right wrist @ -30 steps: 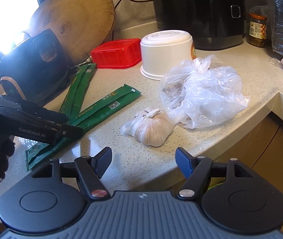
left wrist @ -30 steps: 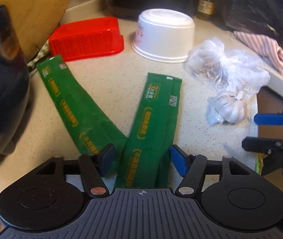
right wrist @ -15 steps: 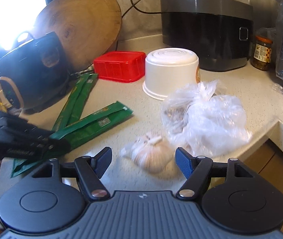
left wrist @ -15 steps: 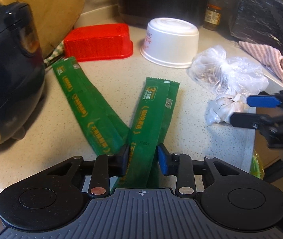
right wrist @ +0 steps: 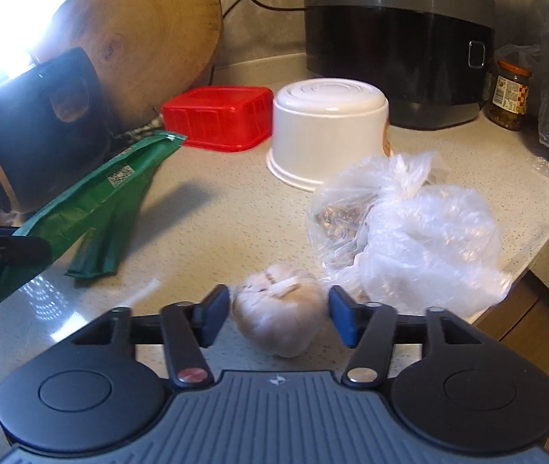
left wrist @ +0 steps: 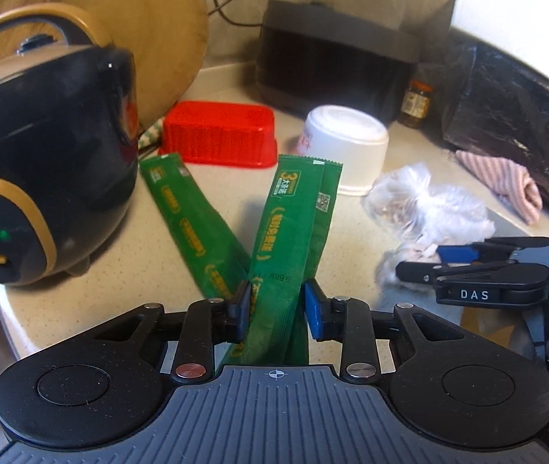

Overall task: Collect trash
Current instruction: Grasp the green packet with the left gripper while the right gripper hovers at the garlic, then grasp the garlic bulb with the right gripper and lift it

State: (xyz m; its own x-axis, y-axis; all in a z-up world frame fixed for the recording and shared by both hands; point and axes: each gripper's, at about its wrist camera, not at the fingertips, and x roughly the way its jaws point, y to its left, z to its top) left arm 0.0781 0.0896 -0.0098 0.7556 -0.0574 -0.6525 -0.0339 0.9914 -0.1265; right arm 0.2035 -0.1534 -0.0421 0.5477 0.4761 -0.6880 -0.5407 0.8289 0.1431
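My left gripper (left wrist: 276, 303) is shut on a long green wrapper (left wrist: 294, 224) and holds it lifted off the counter, its far end in the air. It also shows in the right wrist view (right wrist: 92, 201). A second green wrapper (left wrist: 189, 224) lies on the counter to its left. My right gripper (right wrist: 276, 315) is open with a small bag of garlic (right wrist: 278, 317) between its fingers, on the counter. A crumpled clear plastic bag (right wrist: 410, 232) lies just beyond it. My right gripper also shows in the left wrist view (left wrist: 425, 261).
A white upturned bowl (right wrist: 326, 127) and a red plastic box (right wrist: 216, 116) stand further back. A black kettle (left wrist: 42, 162), a wooden board (right wrist: 143, 38), a black cooker (right wrist: 394, 38), a jar (right wrist: 508, 94) and a striped cloth (left wrist: 502, 181) ring the counter. The counter edge (right wrist: 522, 251) runs at right.
My left gripper closed on the green wrapper and lifted it off the counter. My right gripper moved forward so the garlic bag now sits between its open fingers.
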